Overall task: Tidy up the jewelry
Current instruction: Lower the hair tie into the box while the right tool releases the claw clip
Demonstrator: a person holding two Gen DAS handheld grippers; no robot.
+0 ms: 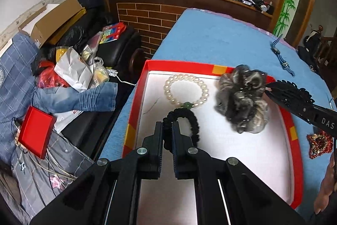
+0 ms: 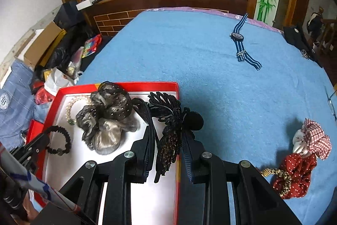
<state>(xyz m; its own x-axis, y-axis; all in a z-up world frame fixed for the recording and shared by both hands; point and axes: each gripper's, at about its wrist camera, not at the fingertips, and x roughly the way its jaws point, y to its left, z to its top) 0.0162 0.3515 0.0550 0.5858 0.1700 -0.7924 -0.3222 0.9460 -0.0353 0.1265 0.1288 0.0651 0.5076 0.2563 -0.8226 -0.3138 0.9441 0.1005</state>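
A red box with a white floor (image 1: 242, 147) sits on the blue cloth; it also shows in the right wrist view (image 2: 147, 85). In it lie a pearl bracelet (image 1: 205, 90) and a grey scrunchie (image 1: 242, 98) (image 2: 107, 119). My left gripper (image 1: 167, 125) is shut on a black braided bracelet (image 1: 192, 119) (image 2: 61, 140) just above the box floor. My right gripper (image 2: 166, 130) is shut on a black hair clip (image 2: 166, 111) over the box's right edge; it also shows in the left wrist view (image 1: 290, 96).
A blue striped watch (image 2: 242, 43) lies far back on the cloth. A doll in red dress (image 2: 301, 161) lies at the right. Glasses (image 2: 332, 102) sit at the right edge. A cluttered sofa (image 1: 63, 77) stands left of the table.
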